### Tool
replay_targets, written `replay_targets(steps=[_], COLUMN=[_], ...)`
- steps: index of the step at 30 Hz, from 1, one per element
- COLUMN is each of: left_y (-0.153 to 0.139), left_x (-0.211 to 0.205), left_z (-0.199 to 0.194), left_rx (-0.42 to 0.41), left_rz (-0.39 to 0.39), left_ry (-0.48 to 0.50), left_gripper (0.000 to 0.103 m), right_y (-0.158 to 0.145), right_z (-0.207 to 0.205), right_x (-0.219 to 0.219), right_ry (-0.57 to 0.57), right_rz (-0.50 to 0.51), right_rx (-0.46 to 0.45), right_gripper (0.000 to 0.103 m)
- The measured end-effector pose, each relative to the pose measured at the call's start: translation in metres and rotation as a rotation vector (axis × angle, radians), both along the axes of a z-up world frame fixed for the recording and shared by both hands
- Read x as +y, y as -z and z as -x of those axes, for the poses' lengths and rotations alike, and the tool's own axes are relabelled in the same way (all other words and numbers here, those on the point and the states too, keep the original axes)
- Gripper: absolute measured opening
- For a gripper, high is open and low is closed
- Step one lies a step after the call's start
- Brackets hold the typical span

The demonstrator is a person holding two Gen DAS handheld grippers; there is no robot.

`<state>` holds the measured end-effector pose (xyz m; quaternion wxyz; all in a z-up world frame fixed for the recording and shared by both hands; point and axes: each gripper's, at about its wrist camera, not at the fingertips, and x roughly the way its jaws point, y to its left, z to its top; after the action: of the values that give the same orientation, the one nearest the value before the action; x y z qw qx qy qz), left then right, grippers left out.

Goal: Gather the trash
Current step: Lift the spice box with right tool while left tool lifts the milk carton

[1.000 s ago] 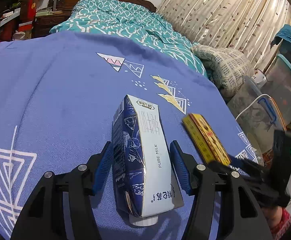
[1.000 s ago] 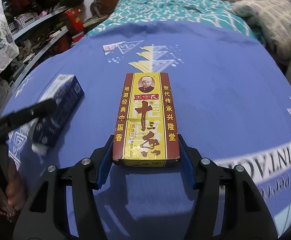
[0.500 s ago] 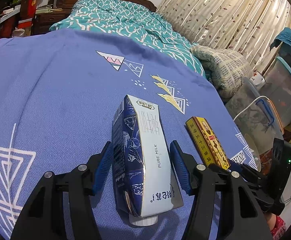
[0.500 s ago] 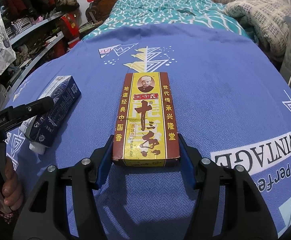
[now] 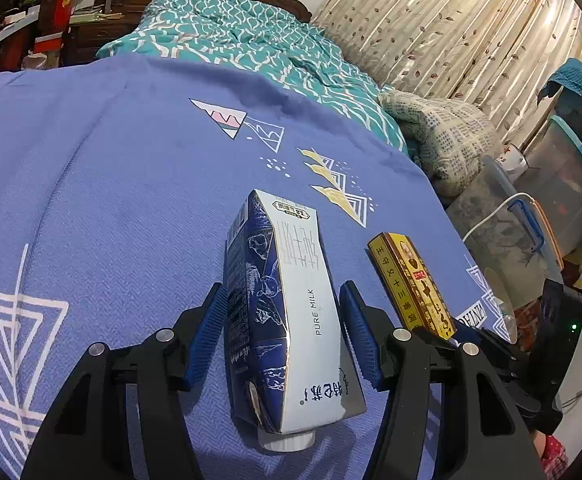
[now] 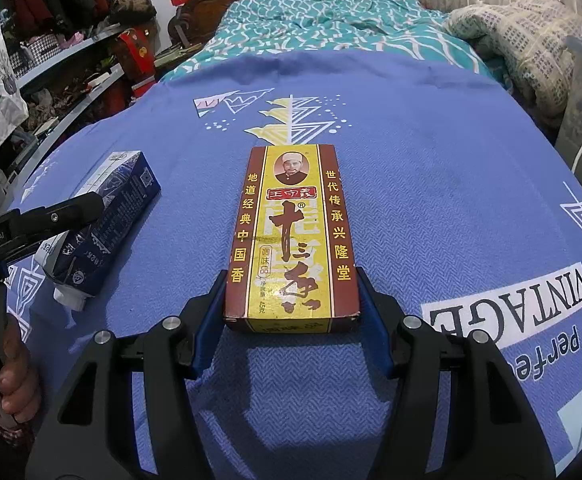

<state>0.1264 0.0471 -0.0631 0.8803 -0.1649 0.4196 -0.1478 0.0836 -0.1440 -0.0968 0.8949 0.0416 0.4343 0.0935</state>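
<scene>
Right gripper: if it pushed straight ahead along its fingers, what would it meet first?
The flat yellow and brown cardboard spice box, already lying between the fingers of the right gripper. Beyond it, only blue patterned bedspread.

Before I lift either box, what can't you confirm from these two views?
- Left wrist: whether the pads touch the milk carton; its cap end is partly hidden under its body.
- Right wrist: pad contact on the spice box, hidden by its edges.
- Both views: no trash bin in frame.
</scene>
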Motion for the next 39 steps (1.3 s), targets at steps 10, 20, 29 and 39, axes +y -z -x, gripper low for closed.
replay_targets(steps=[10,20,29,39], left_y=[0.0,0.0,-0.003,-0.003], left_x=[0.002,0.001,-0.011,-0.04], left_z=[-0.001,-0.001,0.003,0.007], left_rx=[0.003,0.001,-0.022,-0.002], left_rz=[0.007,0.005,-0.025,-0.045], left_ry=[0.001,0.008,0.06,0.125], left_gripper=[0.055,0.055,0.055,0.054], right_y=[0.0,0.0,-0.003,-0.021], right_z=[-0.002,-0.002,0.021,0.06], right_x=[-0.001,-0.001,-0.024,-0.076], right_ry=[0.001,-0.001,0.057,0.153], right_rz=[0.003,0.006,-0.015,-0.083], right_rx=[-0.001,-0.001,-0.006,-0.061], right_gripper=[0.061,0.061,0.061,0.061])
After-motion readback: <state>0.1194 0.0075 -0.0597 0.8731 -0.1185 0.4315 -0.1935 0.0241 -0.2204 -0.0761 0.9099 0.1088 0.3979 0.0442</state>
